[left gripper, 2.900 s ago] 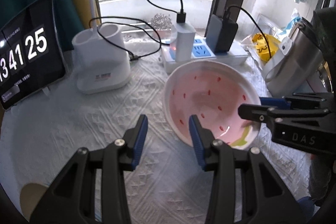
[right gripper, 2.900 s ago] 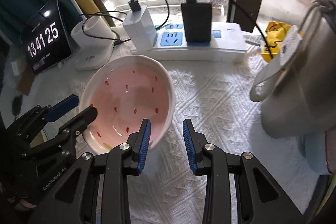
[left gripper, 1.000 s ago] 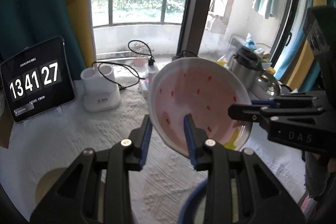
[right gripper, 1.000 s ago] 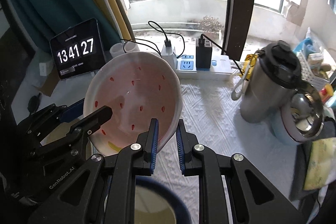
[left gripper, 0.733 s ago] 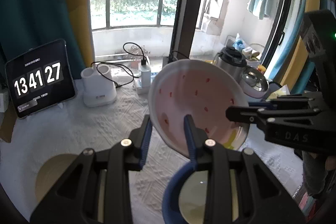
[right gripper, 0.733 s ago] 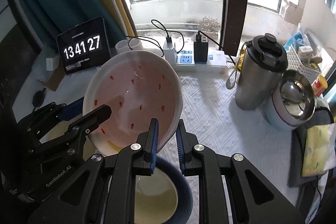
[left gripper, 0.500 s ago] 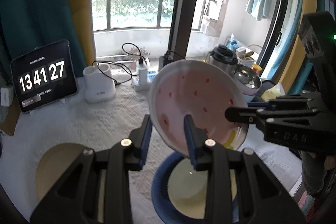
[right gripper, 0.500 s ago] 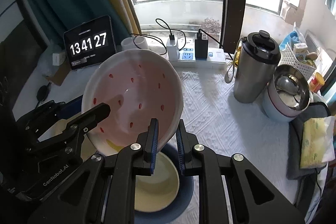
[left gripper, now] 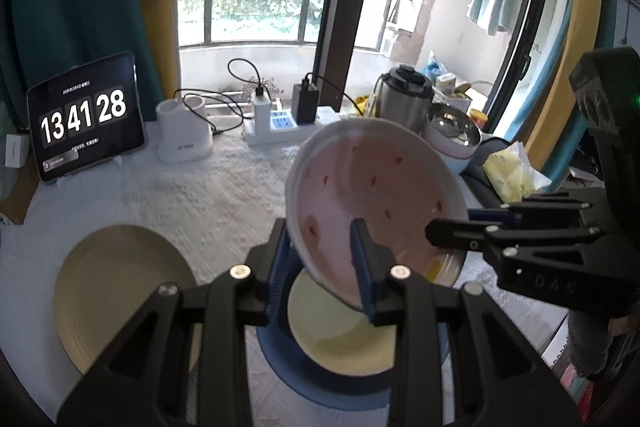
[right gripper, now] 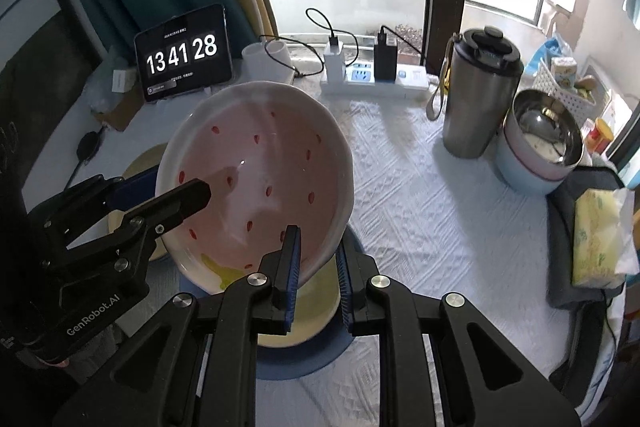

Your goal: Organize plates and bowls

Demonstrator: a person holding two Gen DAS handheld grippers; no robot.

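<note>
Two tongs shared one load: the pink bowl (right gripper: 256,183) with red flecks hung in the air, tilted, its hollow turned toward both cameras. The left tongs (left gripper: 322,263) pinched its rim on one side, one pad inside the hollow and the other behind the wall. The right tongs (right gripper: 316,263) pinched the opposite side of the rim the same way. Neither pair was spread; both were pressed onto the bowl's wall.

What the coming move seemed to turn on was what lay underneath. Directly below the bowl, on the white cloth of the desk (right gripper: 404,195), sat a blue-rimmed bowl (left gripper: 340,335) with a cream inside, its mouth open upward. In both views it showed just under the low edge of the pink bowl, apart from it. The pink bowl looked the wider of the two, though the lens made that hard to judge.

To the left of that stood a cream plate (left gripper: 116,295), nearer the left tongs and well clear of the load.

My reading was that the pink bowl would need levelling before being lowered, since its tilt put one edge lower than the other.
</note>
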